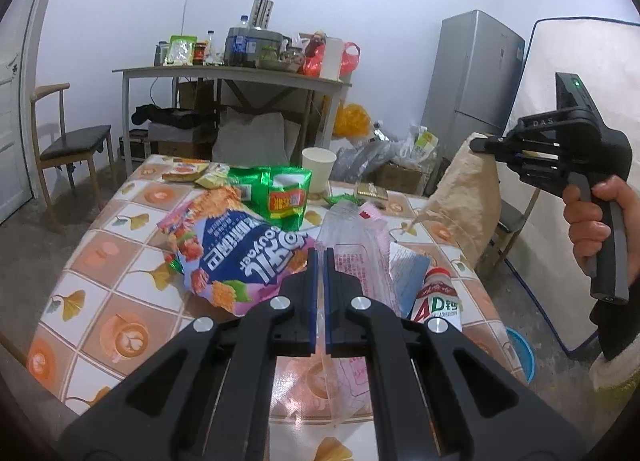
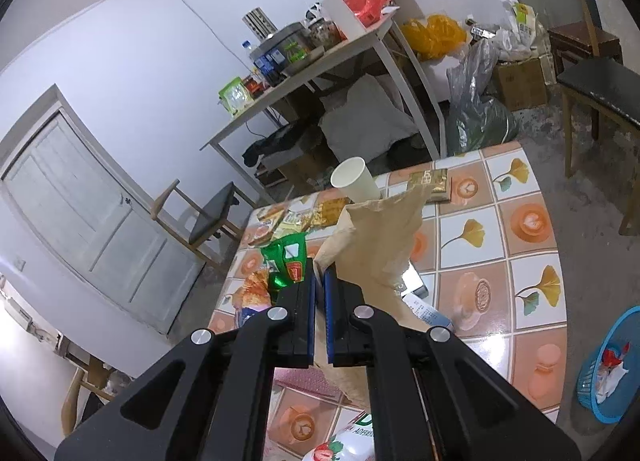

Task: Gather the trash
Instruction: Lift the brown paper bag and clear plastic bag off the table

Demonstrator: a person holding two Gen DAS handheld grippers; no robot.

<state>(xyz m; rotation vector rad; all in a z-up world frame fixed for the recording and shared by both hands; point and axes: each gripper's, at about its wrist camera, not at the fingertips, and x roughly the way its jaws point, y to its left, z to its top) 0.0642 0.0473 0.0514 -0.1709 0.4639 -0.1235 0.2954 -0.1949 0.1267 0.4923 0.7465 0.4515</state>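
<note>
My left gripper (image 1: pixel 320 257) pinches a clear plastic bag (image 1: pixel 352 245); my right gripper (image 2: pixel 319 273) pinches a brown paper bag (image 2: pixel 380 237) above the table (image 2: pixel 520 229). Next, I judge: carry both to the blue basket (image 2: pixel 592 381).

Holding left gripper (image 1: pixel 321 257) with jaws pinched together, right gripper (image 2: pixel 319 269) likewise clamped, right hand (image 1: pixel 600 221) wrapping its handle, both pointing slightly downward.

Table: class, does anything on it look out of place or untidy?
Yes. Empty snack wrappers lie heaped and crumpled on the table, and a drink bottle lies on its side beside them. Only the paper cup stands upright.
</note>
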